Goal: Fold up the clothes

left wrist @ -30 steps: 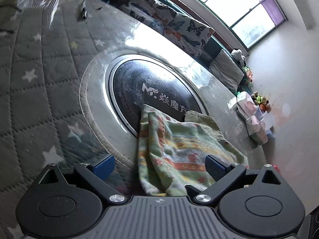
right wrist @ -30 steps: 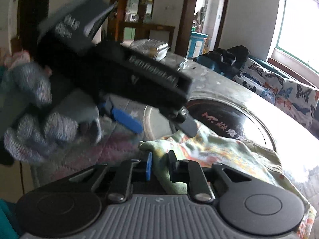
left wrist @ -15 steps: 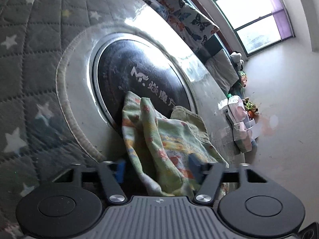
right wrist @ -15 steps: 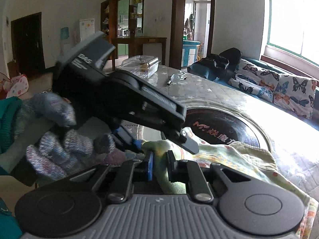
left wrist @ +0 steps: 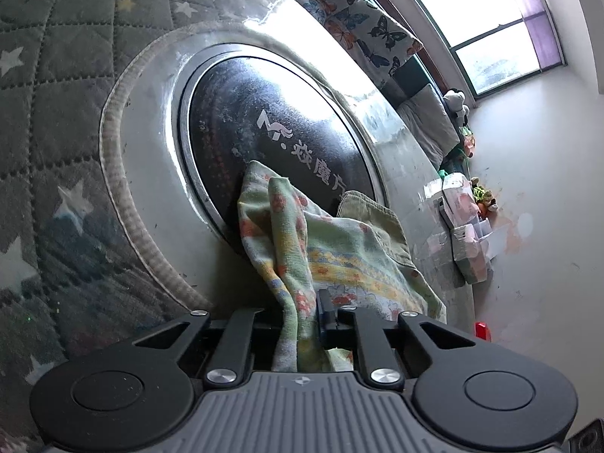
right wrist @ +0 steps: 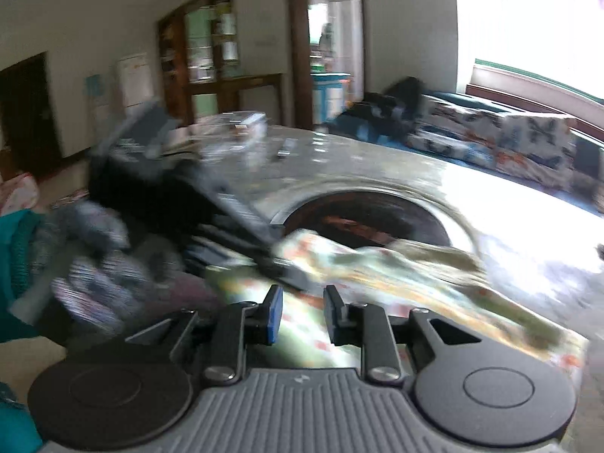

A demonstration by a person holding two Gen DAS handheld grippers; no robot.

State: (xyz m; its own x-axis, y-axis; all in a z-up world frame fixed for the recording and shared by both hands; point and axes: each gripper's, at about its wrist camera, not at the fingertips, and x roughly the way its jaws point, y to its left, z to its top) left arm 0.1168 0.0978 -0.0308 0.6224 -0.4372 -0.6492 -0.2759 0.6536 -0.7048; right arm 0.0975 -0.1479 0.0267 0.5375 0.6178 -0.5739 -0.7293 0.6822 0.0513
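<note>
The round table (left wrist: 158, 173) fills most of my left wrist view: a grey quilted cover with pale stars (left wrist: 49, 120) runs from nine to twelve o'clock, and a glossy black glass disc with white lettering (left wrist: 271, 128) sits in a silver ring at the centre. Beyond it, toward one o'clock, lies a sofa with a butterfly-print cover (left wrist: 358, 26) under a bright window (left wrist: 487, 26).

The pale green cloth garment with orange and yellow flower print (left wrist: 339, 260) lies crumpled on the table, its far edge over the disc's near rim at six o'clock, with an olive ribbed hem showing at three o'clock of the heap.

My left gripper (left wrist: 302, 313) is pinched tight on a fold of that garment, which rises bunched between the fingers. My right gripper (right wrist: 300, 315) stands parted by a narrow gap with nothing between the pads; the garment (right wrist: 396, 268) lies below and ahead of it, blurred. In the right wrist view my left gripper (right wrist: 279, 264) comes in from nine o'clock, held by a grey knitted glove (right wrist: 98, 264).
</note>
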